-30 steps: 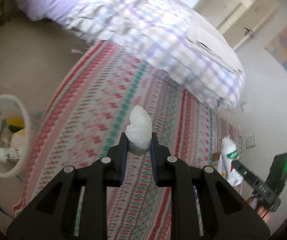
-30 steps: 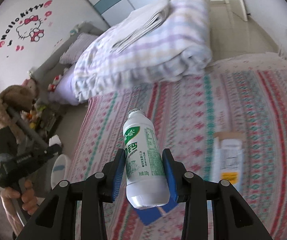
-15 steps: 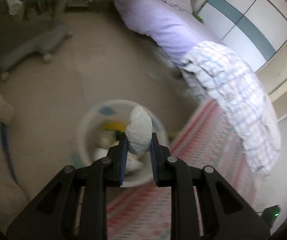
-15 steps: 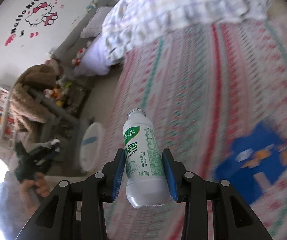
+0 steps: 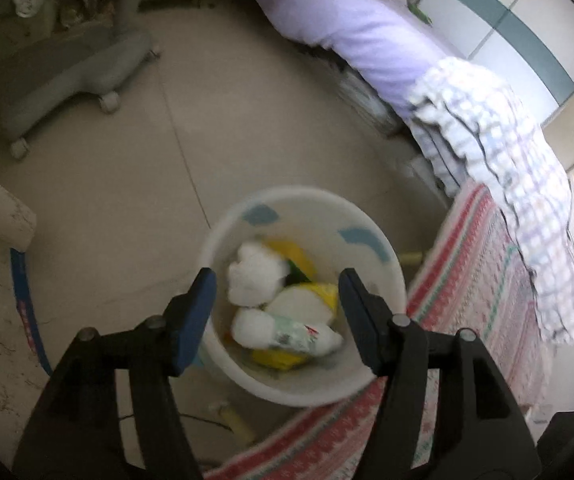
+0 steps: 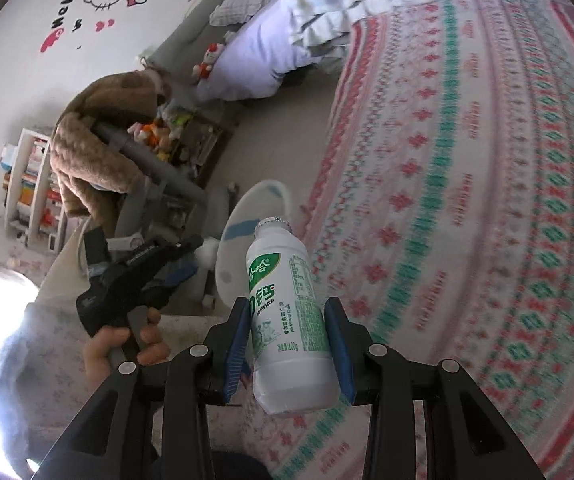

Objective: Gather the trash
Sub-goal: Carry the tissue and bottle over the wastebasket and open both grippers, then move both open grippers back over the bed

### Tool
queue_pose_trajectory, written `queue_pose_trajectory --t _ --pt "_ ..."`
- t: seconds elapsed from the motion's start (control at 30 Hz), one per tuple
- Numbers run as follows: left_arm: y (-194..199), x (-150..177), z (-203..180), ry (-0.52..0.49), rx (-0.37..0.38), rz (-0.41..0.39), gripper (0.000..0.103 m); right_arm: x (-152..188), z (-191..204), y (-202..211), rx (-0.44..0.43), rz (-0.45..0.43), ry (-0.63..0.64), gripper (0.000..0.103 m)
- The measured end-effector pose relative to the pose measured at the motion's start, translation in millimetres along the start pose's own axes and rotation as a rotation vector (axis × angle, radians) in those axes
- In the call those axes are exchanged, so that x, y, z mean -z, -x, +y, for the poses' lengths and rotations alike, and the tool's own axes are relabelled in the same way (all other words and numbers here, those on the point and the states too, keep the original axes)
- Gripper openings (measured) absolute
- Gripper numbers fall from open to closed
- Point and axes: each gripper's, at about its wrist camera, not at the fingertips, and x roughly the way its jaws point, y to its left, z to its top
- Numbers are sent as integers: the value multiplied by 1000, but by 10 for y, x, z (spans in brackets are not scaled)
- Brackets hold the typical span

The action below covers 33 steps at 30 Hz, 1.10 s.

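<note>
My left gripper (image 5: 277, 300) is open and empty, hovering right above the white trash bin (image 5: 371, 376). A crumpled white paper wad (image 5: 253, 276) lies in the bin on top of a small white bottle (image 5: 287, 334) and yellow wrappers (image 5: 323, 292). My right gripper (image 6: 287, 344) is shut on a white bottle with a green label (image 6: 287, 320), held upright over the patterned rug (image 6: 467, 200). The bin (image 6: 263, 200) shows beyond the bottle in the right wrist view, with the left gripper (image 6: 147, 268) beside it.
A bed with a lilac sheet (image 5: 351, 28) and a plaid quilt (image 5: 527, 184) borders the rug (image 5: 479, 280). A grey chair base on castors (image 5: 75, 76) stands on the tiled floor. A brown coat (image 6: 95, 144), a toy shelf and a bookshelf (image 6: 31, 188) stand by the wall.
My left gripper swung from the rug to above the bin, opened and let go of the paper wad, which now lies in the bin. The right gripper carried the bottle toward the bin.
</note>
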Motion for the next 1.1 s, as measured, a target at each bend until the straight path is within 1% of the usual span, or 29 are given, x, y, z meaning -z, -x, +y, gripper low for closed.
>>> queue_pose_trajectory --t 0.07,0.1,0.23,0.3,0.4,0.5,0.53,0.57,0.6,0.67,0.77,0.83,1.0,1.07,1.1 --pt "46 -18 120 36 15 -6 64 -48 81 -117 -30 4 -4 39" --pt "83 -28 205 76 22 -12 64 -82 133 -201 -41 8 -8 39" --pt "177 -19 401 188 47 -30 64 -224 351 -554 -45 31 0 39" --pt "275 -21 469 233 61 -52 64 -304 458 -761 -47 48 -15 39" --pt "375 -35 465 260 58 -87 64 -450 601 -1120 -67 92 -80 41" --pt "443 -58 495 283 64 -111 64 -545 687 -1525 -61 146 -176 42" --pt "444 -70 510 287 63 -115 64 -556 706 -1664 -54 169 -195 44" --pt "435 -75 516 288 60 -117 64 -557 719 -1786 -41 193 -204 52" --pt "424 -79 526 290 57 -118 64 -539 735 -1910 -18 214 -206 57" --pt "392 -83 549 292 67 -107 64 -503 768 -2052 6 231 -193 57" --pt "374 -86 557 298 79 -103 64 -449 727 -2063 -45 244 -204 57" --pt "393 -88 536 291 86 -109 64 -461 681 -1973 -38 228 -205 57" --pt "456 -48 395 249 103 -113 64 -492 579 -1580 -29 173 -175 57" --pt "480 -25 299 223 112 -110 64 -487 556 -1405 -33 156 -160 57" --pt "499 -10 207 195 120 -107 64 -491 553 -1318 -35 146 -153 57"
